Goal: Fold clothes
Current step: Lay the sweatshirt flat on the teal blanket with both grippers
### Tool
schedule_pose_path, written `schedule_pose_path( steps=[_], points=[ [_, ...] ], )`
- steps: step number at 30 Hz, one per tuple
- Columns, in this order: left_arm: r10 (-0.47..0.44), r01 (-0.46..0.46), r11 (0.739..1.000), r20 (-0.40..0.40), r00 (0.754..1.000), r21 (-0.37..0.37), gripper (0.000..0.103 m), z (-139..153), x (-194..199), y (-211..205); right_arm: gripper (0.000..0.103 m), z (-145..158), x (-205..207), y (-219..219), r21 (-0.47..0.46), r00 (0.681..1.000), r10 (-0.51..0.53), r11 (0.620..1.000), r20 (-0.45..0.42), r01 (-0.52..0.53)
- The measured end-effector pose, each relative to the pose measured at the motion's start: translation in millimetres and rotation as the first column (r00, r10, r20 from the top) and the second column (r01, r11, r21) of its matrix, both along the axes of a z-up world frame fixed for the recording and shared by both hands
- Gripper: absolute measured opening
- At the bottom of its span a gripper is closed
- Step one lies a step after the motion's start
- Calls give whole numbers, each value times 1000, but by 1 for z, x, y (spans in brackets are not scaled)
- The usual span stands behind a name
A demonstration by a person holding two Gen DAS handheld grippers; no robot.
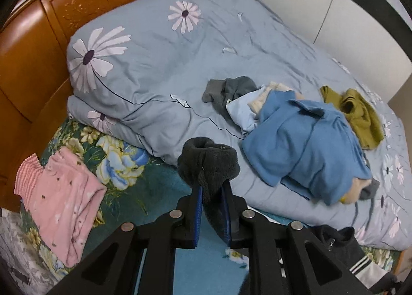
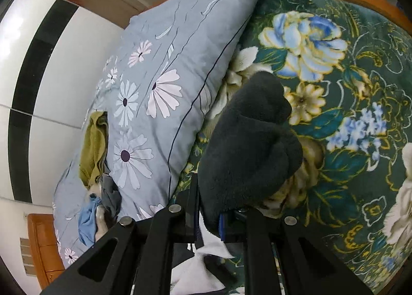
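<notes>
A dark grey fleece garment [image 1: 208, 166] is pinched between the blue pads of my left gripper [image 1: 211, 207], which is shut on it above the bed. The right wrist view shows more of the same dark fleece [image 2: 247, 145] bunched over my right gripper [image 2: 209, 217], which is shut on it. Part of it, with white stripes [image 1: 360, 266], hangs at the lower right. A pile of unfolded clothes lies on the quilt: a blue shirt [image 1: 309, 151], an olive top [image 1: 358, 112], a grey piece [image 1: 231, 91]. A folded pink garment [image 1: 61, 197] lies at the left.
A rolled light-blue flowered quilt [image 1: 144, 68] fills the back of the bed, against an orange wooden headboard [image 1: 38, 37]. A green floral blanket [image 2: 347, 102] covers the mattress in front. A white wardrobe with a black stripe [image 2: 38, 63] stands beside the bed.
</notes>
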State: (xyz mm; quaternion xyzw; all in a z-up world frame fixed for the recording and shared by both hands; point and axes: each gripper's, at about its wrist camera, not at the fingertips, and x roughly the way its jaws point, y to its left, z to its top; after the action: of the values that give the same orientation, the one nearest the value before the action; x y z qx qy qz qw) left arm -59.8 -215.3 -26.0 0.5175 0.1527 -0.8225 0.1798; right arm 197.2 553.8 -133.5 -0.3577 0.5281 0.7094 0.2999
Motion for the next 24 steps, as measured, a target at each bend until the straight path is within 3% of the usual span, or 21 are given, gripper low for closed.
schedule_pose_path(
  steps=[2, 4, 7, 9, 11, 17, 24],
  points=[
    [-29, 28, 1000, 18, 999, 7, 17, -9, -9, 3, 14, 6, -9, -3, 2, 999, 28, 1000, 20, -28],
    [-58, 58, 998, 40, 997, 6, 25, -20, -12, 9, 15, 7, -19, -4, 4, 997, 63, 998, 41, -63],
    [-86, 85, 996, 58, 995, 28, 46, -34, -9, 18, 16, 9, -30, -10, 19, 992, 107, 994, 71, -108],
    [-91, 87, 994, 54, 994, 62, 58, -41, 1, 22, 27, 13, -33, -14, 28, 990, 121, 992, 76, -123],
    [-100, 95, 992, 51, 994, 88, 64, -45, 12, 27, 41, 20, -33, -20, 35, 989, 129, 991, 66, -131],
    [-131, 121, 974, 40, 991, 191, 76, -57, 63, 48, 54, 42, -25, -42, 50, 986, 153, 986, 64, -156],
    [-251, 211, 918, 81, 965, 336, 79, -100, 130, 90, 62, 65, -2, -99, 41, 977, 204, 978, 56, -207]
  ],
)
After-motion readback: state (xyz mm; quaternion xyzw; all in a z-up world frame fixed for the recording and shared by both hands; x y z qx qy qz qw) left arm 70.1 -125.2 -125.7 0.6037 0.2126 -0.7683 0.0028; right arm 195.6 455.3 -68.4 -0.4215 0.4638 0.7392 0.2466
